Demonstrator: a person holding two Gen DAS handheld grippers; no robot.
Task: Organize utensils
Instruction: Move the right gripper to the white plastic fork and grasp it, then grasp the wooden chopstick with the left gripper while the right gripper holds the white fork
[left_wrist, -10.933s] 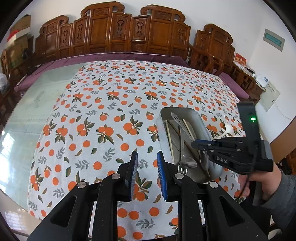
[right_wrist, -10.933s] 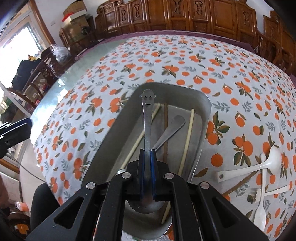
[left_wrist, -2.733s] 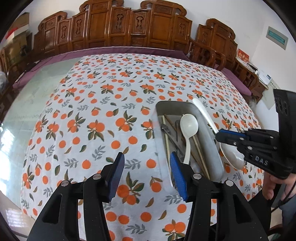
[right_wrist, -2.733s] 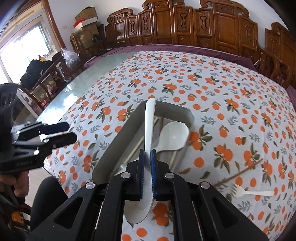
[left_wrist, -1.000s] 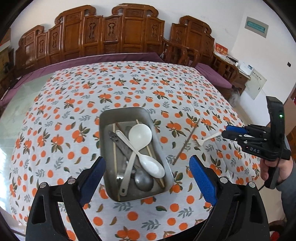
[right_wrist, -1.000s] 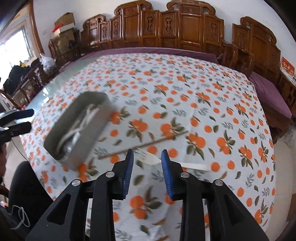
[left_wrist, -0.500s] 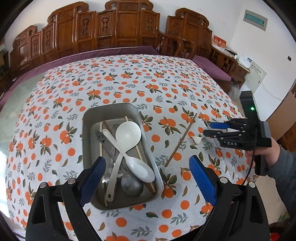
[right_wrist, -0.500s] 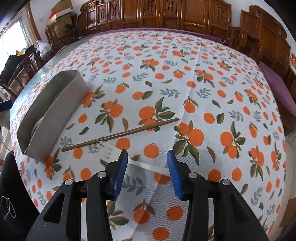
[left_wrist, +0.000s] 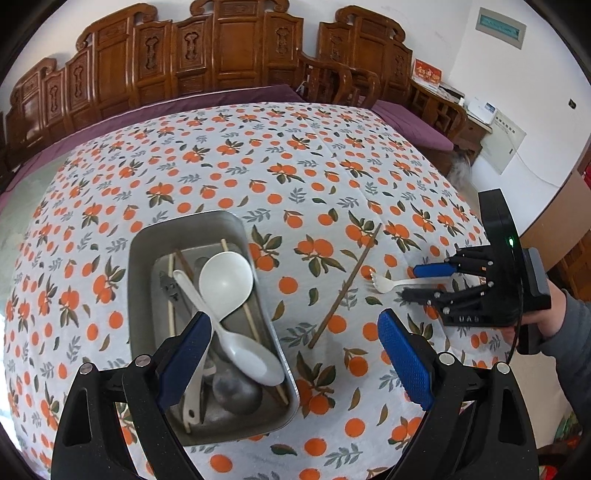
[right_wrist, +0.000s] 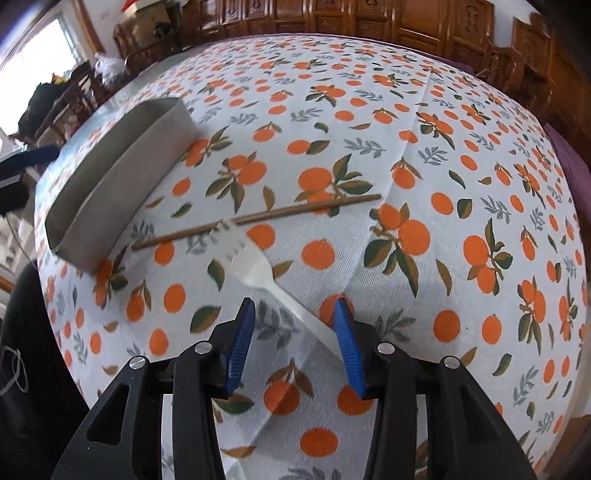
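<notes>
While the black right gripper (right_wrist: 293, 343) stood spread, the white plastic fork's (right_wrist: 255, 264) handle lay between its blue pads, tines toward eleven o'clock; the left gripper (left_wrist: 295, 356) gaped wide above the steel tray (left_wrist: 144, 243).

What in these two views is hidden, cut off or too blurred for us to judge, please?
- Metal tray contents: in the right wrist view its side wall hides them.
- White plastic fork: tines motion-blurred in the right wrist view; handle end lost beside the right gripper pad.
- Metal spoon in the tray: in the left wrist view its handle is buried under the white spoons.
- Contact between the fork and the right gripper: too small to judge in the left wrist view.
</notes>
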